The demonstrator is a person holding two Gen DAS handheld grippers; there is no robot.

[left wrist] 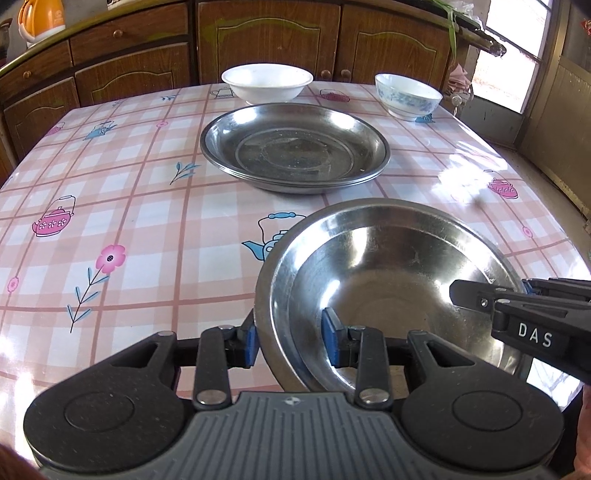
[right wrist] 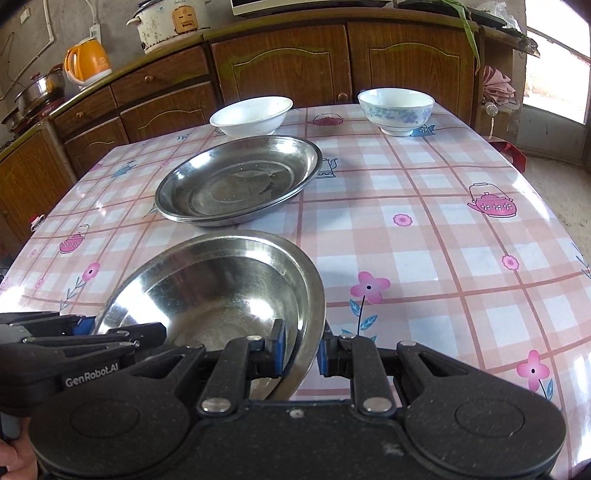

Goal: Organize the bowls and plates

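Observation:
I hold a shiny steel plate [left wrist: 388, 266] [right wrist: 221, 288] just above the near part of the table, between both grippers. My left gripper [left wrist: 290, 338] has the plate's left rim between its blue pads. My right gripper [right wrist: 299, 349] is shut on the opposite rim, one pad inside the plate and one outside. Beyond it, a stack of steel plates [left wrist: 295, 147] [right wrist: 236, 181] rests mid-table. A plain white bowl [left wrist: 266, 83] [right wrist: 251, 114] and a blue-flowered bowl [left wrist: 408, 96] [right wrist: 395, 110] stand apart near the far edge.
The table [left wrist: 129, 206] [right wrist: 424, 221] wears a glossy pink checked cloth. Wooden cabinets [right wrist: 280, 70] run behind it, with an orange kettle [right wrist: 88, 61], a rice cooker [right wrist: 170, 22] and pots [right wrist: 37, 92] on the counter. A doorway [right wrist: 554, 74] opens at the right.

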